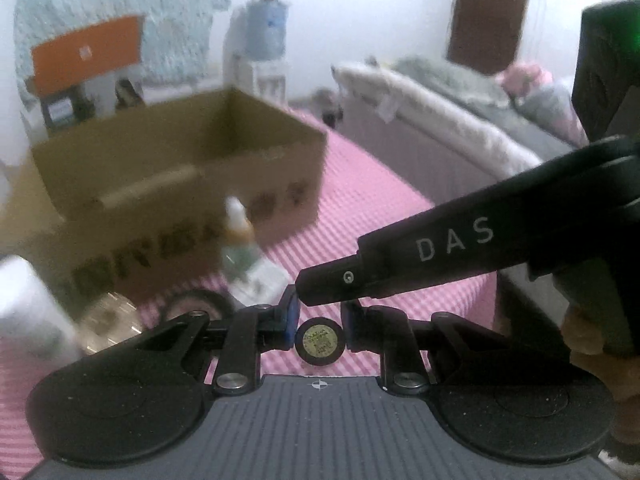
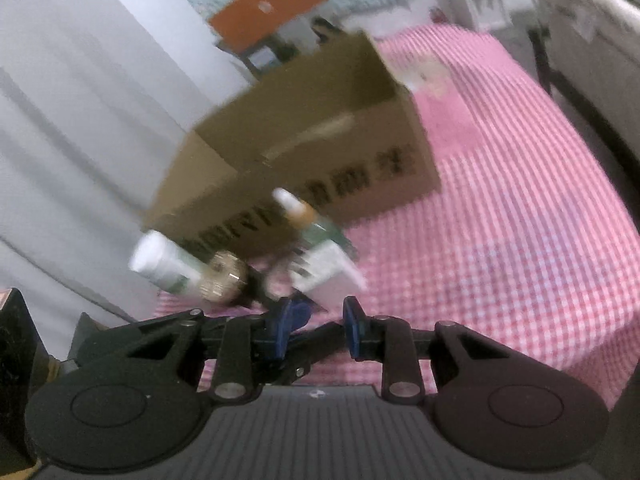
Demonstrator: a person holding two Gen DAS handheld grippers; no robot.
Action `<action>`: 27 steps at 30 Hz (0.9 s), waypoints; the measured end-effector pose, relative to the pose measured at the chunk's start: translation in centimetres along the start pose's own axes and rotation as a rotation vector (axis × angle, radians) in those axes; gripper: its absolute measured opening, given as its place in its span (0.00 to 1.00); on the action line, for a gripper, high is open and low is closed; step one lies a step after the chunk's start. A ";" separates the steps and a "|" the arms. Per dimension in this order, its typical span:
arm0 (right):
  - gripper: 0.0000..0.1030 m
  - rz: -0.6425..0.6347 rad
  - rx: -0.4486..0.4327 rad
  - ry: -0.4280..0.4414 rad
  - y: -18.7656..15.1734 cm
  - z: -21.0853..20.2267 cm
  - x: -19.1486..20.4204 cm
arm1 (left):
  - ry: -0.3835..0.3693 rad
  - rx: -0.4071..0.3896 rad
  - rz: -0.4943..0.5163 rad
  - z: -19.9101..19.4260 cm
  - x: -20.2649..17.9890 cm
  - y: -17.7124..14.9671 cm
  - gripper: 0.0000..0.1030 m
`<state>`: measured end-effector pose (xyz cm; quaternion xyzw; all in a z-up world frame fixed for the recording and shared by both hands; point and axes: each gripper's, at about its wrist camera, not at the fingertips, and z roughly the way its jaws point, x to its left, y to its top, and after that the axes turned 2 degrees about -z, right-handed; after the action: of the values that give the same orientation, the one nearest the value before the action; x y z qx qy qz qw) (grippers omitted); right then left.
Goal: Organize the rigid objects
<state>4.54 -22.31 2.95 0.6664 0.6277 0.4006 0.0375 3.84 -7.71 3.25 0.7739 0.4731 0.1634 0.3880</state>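
We see a small black round container (image 1: 319, 342) with a yellow label, pinched off the cloth; an open cardboard box (image 1: 180, 168) stands behind. A dropper bottle (image 1: 239, 236), white tube (image 2: 160, 266) and gold-lidded jar (image 2: 223, 276) sit before it.

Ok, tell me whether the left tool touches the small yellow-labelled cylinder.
Touching. Left wrist view: the left tool has its blue pads pressing both sides of the cylinder.

The cardboard box (image 1: 180, 168) stands on the cloth-covered worktop (image 1: 380, 208). Before the box stand a dropper bottle (image 1: 238, 236) and a small carton (image 1: 262, 286), touching each other. Left of these lie a round tin (image 1: 108, 320) and a tube (image 1: 28, 312). A bed (image 1: 460, 120) lies right of the worktop. A water dispenser (image 1: 264, 40) stands behind the box.
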 end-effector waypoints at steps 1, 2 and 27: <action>0.29 -0.020 -0.014 0.010 0.4 -0.3 0.7 | 0.006 -0.020 -0.008 -0.7 0.5 0.5 0.20; 0.29 -0.038 -0.026 0.019 0.9 -0.4 1.4 | 0.014 -0.037 -0.015 -1.1 0.8 1.0 0.20; 0.32 -0.210 -0.075 0.277 10.5 1.4 7.1 | 0.033 -0.060 -0.201 -4.6 11.4 5.5 0.15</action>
<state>13.04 -17.70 11.21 0.5339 0.6777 0.5054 0.0171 10.02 2.70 9.08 0.7079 0.5493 0.1506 0.4178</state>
